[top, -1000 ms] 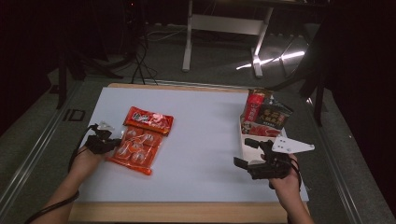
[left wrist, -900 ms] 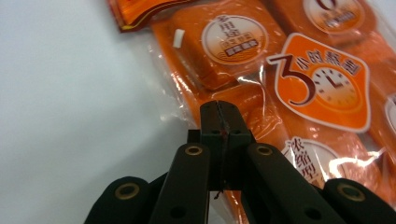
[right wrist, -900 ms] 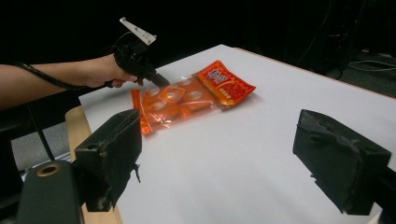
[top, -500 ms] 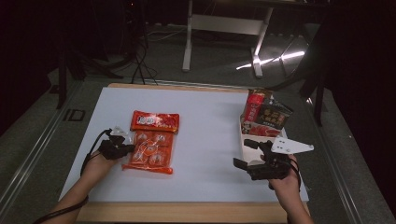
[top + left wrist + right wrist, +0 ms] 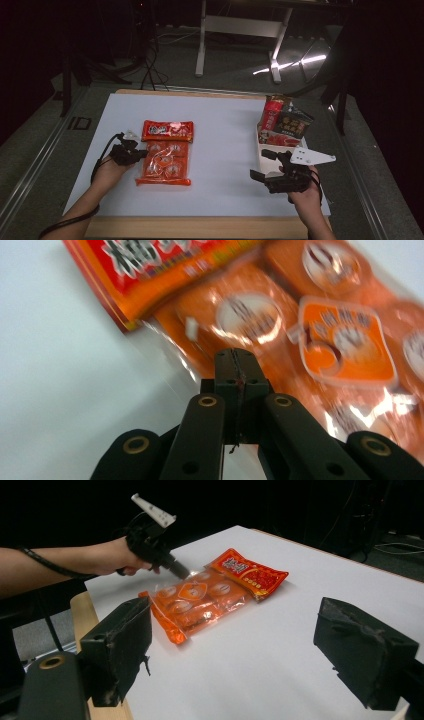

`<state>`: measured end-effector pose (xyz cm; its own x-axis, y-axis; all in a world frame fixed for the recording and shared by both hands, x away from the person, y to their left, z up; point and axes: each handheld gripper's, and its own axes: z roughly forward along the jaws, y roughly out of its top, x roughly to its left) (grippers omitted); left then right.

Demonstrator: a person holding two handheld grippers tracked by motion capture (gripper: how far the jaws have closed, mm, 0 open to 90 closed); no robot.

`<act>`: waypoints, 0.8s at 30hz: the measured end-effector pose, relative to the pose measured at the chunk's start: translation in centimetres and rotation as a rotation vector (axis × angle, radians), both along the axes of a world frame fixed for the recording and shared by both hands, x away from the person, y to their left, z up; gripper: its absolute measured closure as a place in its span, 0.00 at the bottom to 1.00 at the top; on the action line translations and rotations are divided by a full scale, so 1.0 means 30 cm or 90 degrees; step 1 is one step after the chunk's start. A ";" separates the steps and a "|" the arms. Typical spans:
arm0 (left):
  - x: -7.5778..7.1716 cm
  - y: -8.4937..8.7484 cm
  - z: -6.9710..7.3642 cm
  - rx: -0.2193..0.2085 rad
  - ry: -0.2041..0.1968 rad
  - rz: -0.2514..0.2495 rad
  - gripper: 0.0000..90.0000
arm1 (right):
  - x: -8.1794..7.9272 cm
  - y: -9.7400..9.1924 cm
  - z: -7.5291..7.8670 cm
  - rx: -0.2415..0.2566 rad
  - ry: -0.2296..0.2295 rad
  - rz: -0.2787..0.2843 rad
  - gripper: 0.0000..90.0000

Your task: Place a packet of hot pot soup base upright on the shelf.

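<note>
Snack bag dragged toward the table's middle

Since a second ago I see the orange snack bag (image 5: pixel 165 159) has slid rightward and turned square to the table edge, my left hand travelling with it; the right hand has stayed put.

High view: my left forearm comes in from the bottom left, hand low on the white table (image 5: pixel 220 125), and the left gripper (image 5: pixel 136 152) points right with its tips at the bag's left edge. My right hand sits near the table's front right, its right gripper (image 5: pixel 260 164) aimed left, well apart from the bag. Just behind it, a white box (image 5: pixel 260 150) holds upright snack packets (image 5: pixel 286 125).

Left gripper view: the jaws are pressed together on the bag's clear plastic edge, with the orange wrapped pieces just beyond the tips and the red printed header up and to the left.

Right gripper view: the two jaws stand wide apart with nothing between them. Across the table the bag lies flat, red header farthest from me, and the left gripper meets its far long edge, the hand (image 5: pixel 117 555) behind it with forearm level
</note>
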<state>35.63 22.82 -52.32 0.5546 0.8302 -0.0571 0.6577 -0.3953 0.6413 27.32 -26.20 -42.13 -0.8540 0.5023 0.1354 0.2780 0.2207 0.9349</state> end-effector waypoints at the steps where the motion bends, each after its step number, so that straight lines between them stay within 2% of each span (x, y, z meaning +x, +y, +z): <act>1: 0.000 0.000 0.000 0.000 0.000 0.000 1.00 | 0.000 0.000 0.000 0.000 0.000 0.000 0.17; 2: 0.033 -0.001 0.011 -0.007 -0.005 0.011 1.00 | 0.000 0.001 -0.002 0.001 -0.001 0.000 0.17; 5: 0.069 -0.006 0.014 -0.011 -0.006 0.018 1.00 | 0.002 0.004 -0.006 -0.003 -0.001 0.000 0.17; 7: 0.095 -0.013 0.012 0.001 -0.011 0.025 1.00 | 0.002 0.006 -0.009 -0.004 0.000 0.002 0.17; 9: 0.114 -0.016 0.010 -0.002 -0.013 0.026 1.00 | 0.001 0.008 -0.010 -0.005 0.000 0.004 0.17; 12: 0.140 -0.018 0.008 -0.030 -0.008 0.034 1.00 | 0.002 0.009 -0.010 -0.006 -0.001 0.006 0.17; 17: 0.185 -0.050 -0.004 -0.003 -0.008 0.027 1.00 | 0.004 0.011 -0.014 -0.006 0.002 0.007 0.17; 18: 0.190 -0.055 -0.006 -0.006 -0.009 0.026 1.00 | 0.004 0.012 -0.015 -0.006 0.003 0.007 0.17; 23: 0.214 -0.077 -0.021 0.006 0.010 0.012 1.00 | 0.003 0.012 -0.015 -0.006 0.004 0.007 0.17; 24: 0.218 -0.081 -0.026 0.003 0.022 0.003 1.00 | 0.004 0.012 -0.015 -0.004 0.004 0.006 0.17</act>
